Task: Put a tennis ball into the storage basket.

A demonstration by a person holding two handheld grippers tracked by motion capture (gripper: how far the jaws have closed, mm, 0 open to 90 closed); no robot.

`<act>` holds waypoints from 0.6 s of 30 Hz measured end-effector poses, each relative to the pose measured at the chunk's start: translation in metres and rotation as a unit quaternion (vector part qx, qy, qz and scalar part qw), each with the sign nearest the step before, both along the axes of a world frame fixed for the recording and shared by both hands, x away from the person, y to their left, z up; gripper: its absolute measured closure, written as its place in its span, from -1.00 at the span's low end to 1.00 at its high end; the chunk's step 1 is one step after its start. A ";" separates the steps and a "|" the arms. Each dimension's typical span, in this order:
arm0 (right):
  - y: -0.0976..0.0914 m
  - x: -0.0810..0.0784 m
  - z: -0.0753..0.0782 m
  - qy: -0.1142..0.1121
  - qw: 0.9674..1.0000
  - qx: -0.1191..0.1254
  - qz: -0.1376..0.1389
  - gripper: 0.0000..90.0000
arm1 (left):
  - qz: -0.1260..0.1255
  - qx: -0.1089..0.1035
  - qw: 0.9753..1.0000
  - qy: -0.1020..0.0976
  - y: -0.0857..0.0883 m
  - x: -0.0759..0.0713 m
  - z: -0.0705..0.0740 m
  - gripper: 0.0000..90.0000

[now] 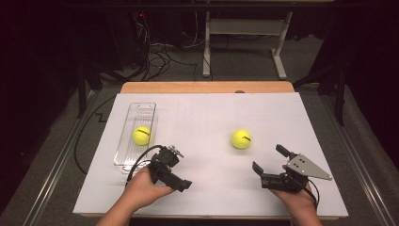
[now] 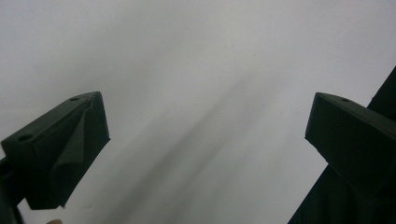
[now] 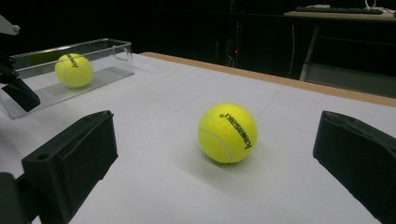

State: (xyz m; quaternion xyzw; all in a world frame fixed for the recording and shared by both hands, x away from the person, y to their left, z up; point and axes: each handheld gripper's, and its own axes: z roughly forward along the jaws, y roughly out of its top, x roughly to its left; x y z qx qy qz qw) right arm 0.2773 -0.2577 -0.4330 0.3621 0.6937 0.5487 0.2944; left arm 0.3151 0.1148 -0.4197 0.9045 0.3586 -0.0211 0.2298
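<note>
A yellow tennis ball (image 1: 241, 139) rests on the white board, right of centre. My right gripper (image 1: 269, 158) is open just in front of it and to its right. In the right gripper view the same ball (image 3: 228, 133) lies a short way ahead between the wide-apart jaws, untouched. A second tennis ball (image 1: 141, 135) sits inside a clear plastic tray (image 1: 123, 141) at the left, and in the right gripper view this ball (image 3: 74, 70) shows through the tray's wall (image 3: 100, 51). My left gripper (image 1: 175, 168) is open near the tray's front right corner, facing the bare board (image 2: 205, 70).
The white board (image 1: 207, 197) covers a wooden table whose far edge (image 1: 207, 87) shows at the back. Behind it are a white desk frame (image 1: 244, 28) and cables (image 1: 155, 56) on the floor. Bare board lies between the two balls.
</note>
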 end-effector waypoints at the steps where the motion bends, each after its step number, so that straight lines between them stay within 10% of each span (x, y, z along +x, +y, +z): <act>1: 0.000 0.000 -0.001 0.001 1.000 -0.002 -0.002 -1.00 | -0.001 0.003 1.000 0.001 0.000 0.000 -0.001 -0.99; 18: 0.015 0.013 0.009 0.020 0.999 -0.022 -0.020 -0.98 | 0.000 -0.008 1.000 0.003 0.004 -0.001 -0.005 -0.99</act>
